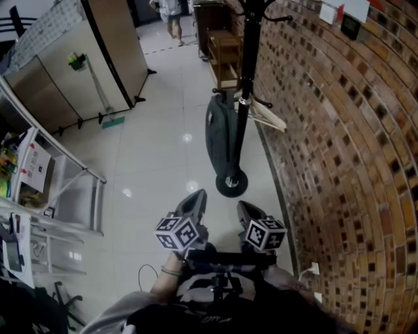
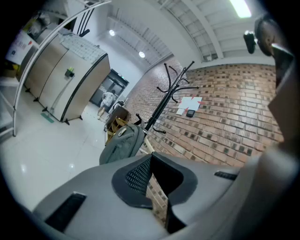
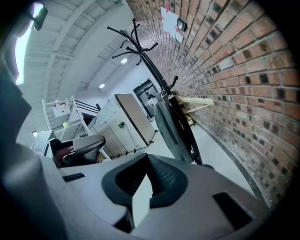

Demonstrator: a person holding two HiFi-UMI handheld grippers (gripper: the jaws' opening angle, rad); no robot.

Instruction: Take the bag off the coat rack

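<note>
A dark grey-green bag [image 1: 219, 134] hangs low on a black coat rack [image 1: 245, 78] that stands on a round base [image 1: 232, 184] by the brick wall. Both grippers are held close to my body, well short of the rack. My left gripper [image 1: 193, 203] and right gripper [image 1: 251, 212] sit side by side, both pointing at it. In the left gripper view the bag [image 2: 123, 143] hangs beyond the left gripper [image 2: 152, 180], whose jaws are shut and empty. In the right gripper view the bag [image 3: 172, 131] and rack [image 3: 150, 65] rise ahead of the right gripper [image 3: 147, 180], also shut on nothing.
A curved brick wall [image 1: 339, 143] runs along the right. Wooden slats [image 1: 268, 116] lean beside the rack and a wooden shelf [image 1: 225, 55] stands behind it. A metal shelving frame [image 1: 59, 189] is at the left, tan cabinets [image 1: 72, 72] further back. A person [image 1: 171, 16] stands far off.
</note>
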